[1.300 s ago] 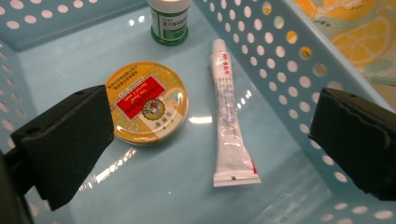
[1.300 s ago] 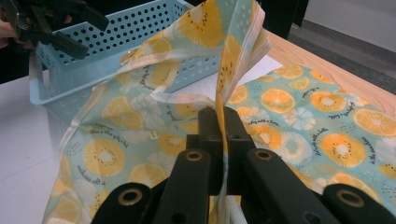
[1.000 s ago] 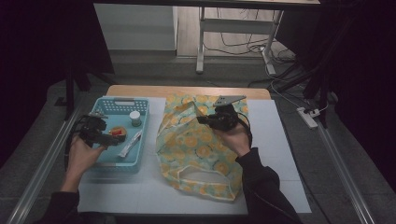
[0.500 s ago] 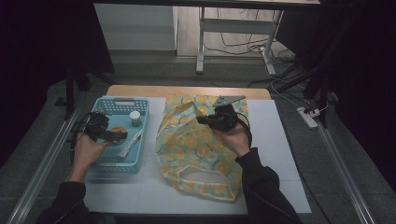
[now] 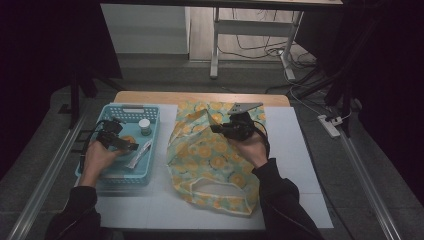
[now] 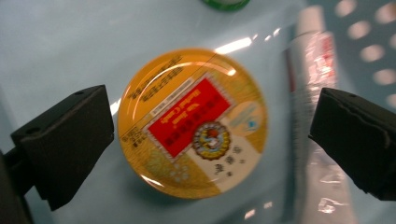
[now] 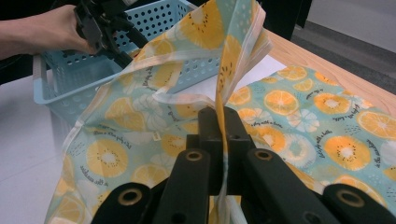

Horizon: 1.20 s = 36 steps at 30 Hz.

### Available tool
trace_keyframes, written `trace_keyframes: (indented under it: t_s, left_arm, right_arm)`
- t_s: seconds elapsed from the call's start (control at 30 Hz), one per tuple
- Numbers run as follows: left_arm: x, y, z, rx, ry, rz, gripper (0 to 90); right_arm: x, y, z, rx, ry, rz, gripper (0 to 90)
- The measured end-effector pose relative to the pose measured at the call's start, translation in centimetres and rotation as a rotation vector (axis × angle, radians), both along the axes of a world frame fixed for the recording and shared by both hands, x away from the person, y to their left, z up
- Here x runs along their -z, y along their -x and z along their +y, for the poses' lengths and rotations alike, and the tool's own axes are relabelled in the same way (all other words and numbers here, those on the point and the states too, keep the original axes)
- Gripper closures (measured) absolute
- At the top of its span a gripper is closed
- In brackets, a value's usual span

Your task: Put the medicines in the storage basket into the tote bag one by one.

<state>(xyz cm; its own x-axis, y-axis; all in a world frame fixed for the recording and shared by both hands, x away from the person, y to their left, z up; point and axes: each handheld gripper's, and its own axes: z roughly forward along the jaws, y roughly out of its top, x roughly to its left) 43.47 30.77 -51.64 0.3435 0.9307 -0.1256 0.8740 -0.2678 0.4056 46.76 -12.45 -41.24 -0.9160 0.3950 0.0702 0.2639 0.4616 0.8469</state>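
A round yellow tin (image 6: 192,123) with a red label lies flat on the floor of a light blue basket (image 5: 127,107). My left gripper (image 6: 210,126) hangs over it, open, one jaw on each side of the tin and both clear of it. In the high view the left gripper (image 5: 131,146) is inside the basket, above the tin (image 5: 126,139). A cloth bag (image 5: 215,160) printed with orange slices lies across the white mat. My right gripper (image 7: 219,126) is shut on the bag's (image 7: 289,121) edge and holds the fabric lifted, as the high view also shows for the right gripper (image 5: 215,128).
The basket also holds a small white-capped bottle (image 5: 145,126) and a silvery tube (image 5: 141,154), which lies beside the tin in the left gripper view, tube (image 6: 317,70). The basket's perforated walls (image 7: 60,79) stand close around the left gripper (image 7: 100,23). Rails run along both table sides.
The left hand has moved its gripper rightward and down into the basket, over the tin. The right gripper has kept still with the bag's edge in it.
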Motion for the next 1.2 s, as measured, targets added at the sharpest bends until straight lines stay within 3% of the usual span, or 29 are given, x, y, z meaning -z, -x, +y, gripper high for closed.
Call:
trace_keyframes:
  t_s: [0.17, 0.3, 0.57, 0.83, 1.2]
  left_arm:
    - [0.1, -0.2, -0.2, -0.018, -0.038, 0.021, 7.8]
    - [0.3, -0.2, -0.4, -0.021, -0.080, 0.042, 19.3]
    - [-0.1, -0.3, -0.7, -0.018, -0.093, 0.049, 20.6]
    - [-1.1, 0.1, -0.4, -0.024, -0.028, -0.002, 20.7]
    - [-3.2, 1.6, -0.3, 0.013, -0.003, -0.089, 20.7]
  right_arm:
    - [0.0, 0.0, 0.0, -0.003, -0.003, -0.001, 89.5]
    - [0.0, 0.0, -0.1, 0.000, -0.001, -0.002, 89.5]
    - [0.1, -0.1, -0.1, 0.003, -0.003, -0.003, 89.5]
    - [0.1, -0.1, -0.1, 0.006, -0.003, -0.005, 89.4]
    - [0.1, -0.1, -0.2, 0.007, -0.004, -0.006, 89.5]
